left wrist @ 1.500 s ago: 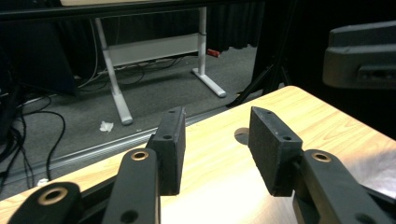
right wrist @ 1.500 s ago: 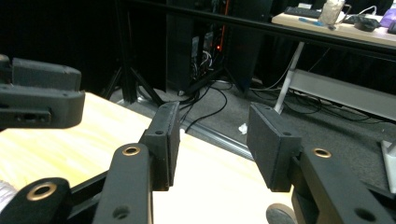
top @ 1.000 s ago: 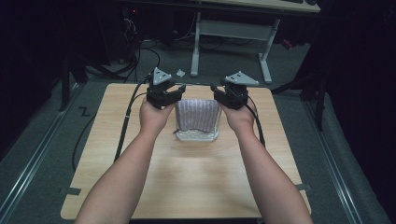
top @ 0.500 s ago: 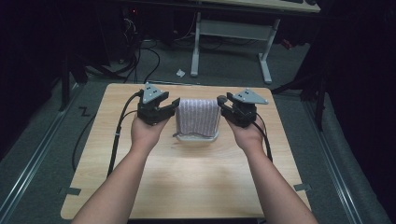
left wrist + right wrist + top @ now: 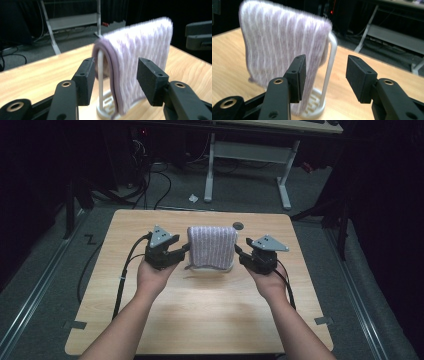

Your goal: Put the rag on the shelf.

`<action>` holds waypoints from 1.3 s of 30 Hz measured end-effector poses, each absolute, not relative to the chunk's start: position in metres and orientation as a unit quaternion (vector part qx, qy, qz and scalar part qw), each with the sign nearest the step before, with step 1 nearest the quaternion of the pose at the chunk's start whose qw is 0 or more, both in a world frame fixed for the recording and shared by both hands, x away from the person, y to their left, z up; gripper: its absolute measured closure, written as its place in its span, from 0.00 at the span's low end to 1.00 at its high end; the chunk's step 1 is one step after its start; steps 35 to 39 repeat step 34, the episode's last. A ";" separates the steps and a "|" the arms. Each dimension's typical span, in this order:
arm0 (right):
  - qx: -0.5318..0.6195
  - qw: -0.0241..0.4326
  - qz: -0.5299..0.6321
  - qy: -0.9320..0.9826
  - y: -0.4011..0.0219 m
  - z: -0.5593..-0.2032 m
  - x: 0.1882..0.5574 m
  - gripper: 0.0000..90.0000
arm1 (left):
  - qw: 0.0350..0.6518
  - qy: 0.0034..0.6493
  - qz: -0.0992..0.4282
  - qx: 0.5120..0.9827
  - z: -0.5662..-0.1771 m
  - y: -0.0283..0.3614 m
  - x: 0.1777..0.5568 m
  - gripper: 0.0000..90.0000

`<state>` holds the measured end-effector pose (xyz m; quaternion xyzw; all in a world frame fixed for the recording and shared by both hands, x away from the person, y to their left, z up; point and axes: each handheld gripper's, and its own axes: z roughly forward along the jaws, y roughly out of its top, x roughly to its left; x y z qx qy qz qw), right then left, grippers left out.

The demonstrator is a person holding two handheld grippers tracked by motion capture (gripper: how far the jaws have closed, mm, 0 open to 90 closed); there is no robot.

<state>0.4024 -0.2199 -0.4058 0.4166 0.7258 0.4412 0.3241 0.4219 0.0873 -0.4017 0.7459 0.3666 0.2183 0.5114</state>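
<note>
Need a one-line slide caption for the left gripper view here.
Open left gripper lined up on the edge of a striped purple towel draped over a white rack on the wooden table.

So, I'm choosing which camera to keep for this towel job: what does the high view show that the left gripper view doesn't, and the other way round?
The high view alone takes in the whole table, both forearms, the left gripper and right gripper, one on each side of the towel, and a dark round mark behind it. The left gripper view alone shows its open jaws standing either side of the towel's edge, pads not pressing, and the white rack with its slotted base. Both show the striped towel draped over the rack on the wooden table.
</note>
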 end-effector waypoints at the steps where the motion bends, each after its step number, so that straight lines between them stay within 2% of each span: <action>1: 0.417 0.321 0.440 0.728 -0.220 -0.410 0.401 0.56 | 0.508 0.368 0.214 0.748 -0.407 0.087 0.421 0.54; 15: 0.441 0.279 0.404 0.751 -0.225 -0.482 0.370 0.54 | 0.454 0.372 0.142 0.797 -0.493 0.095 0.387 0.52; 18: 0.440 0.273 0.382 0.766 -0.226 -0.499 0.355 0.49 | 0.432 0.370 0.128 0.812 -0.506 0.108 0.368 0.50; 20: 0.447 0.265 0.370 0.770 -0.231 -0.510 0.335 0.45 | 0.444 0.372 0.091 0.810 -0.512 0.123 0.345 0.48; 22: 0.451 0.256 0.385 0.763 -0.242 -0.525 0.307 0.52 | 0.468 0.380 0.108 0.791 -0.524 0.139 0.315 0.47; 23: 0.459 0.237 0.373 0.771 -0.245 -0.525 0.300 0.46 | 0.436 0.393 0.098 0.804 -0.525 0.140 0.313 0.52; 24: 0.458 0.236 0.373 0.771 -0.247 -0.522 0.296 0.46 | 0.431 0.381 0.086 0.814 -0.523 0.141 0.313 0.46; 26: 0.458 0.255 0.380 0.762 -0.253 -0.520 0.289 0.48 | 0.435 0.377 0.116 0.809 -0.523 0.144 0.313 0.47; 30: 0.477 0.239 0.378 0.756 -0.254 -0.523 0.299 0.47 | 0.450 0.406 0.073 0.792 -0.528 0.145 0.322 0.46; 33: 0.475 0.236 0.386 0.754 -0.252 -0.522 0.299 0.47 | 0.437 0.391 0.097 0.804 -0.528 0.140 0.320 0.45; 39: 0.472 0.238 0.387 0.755 -0.251 -0.522 0.299 0.47 | 0.440 0.392 0.095 0.802 -0.528 0.141 0.320 0.45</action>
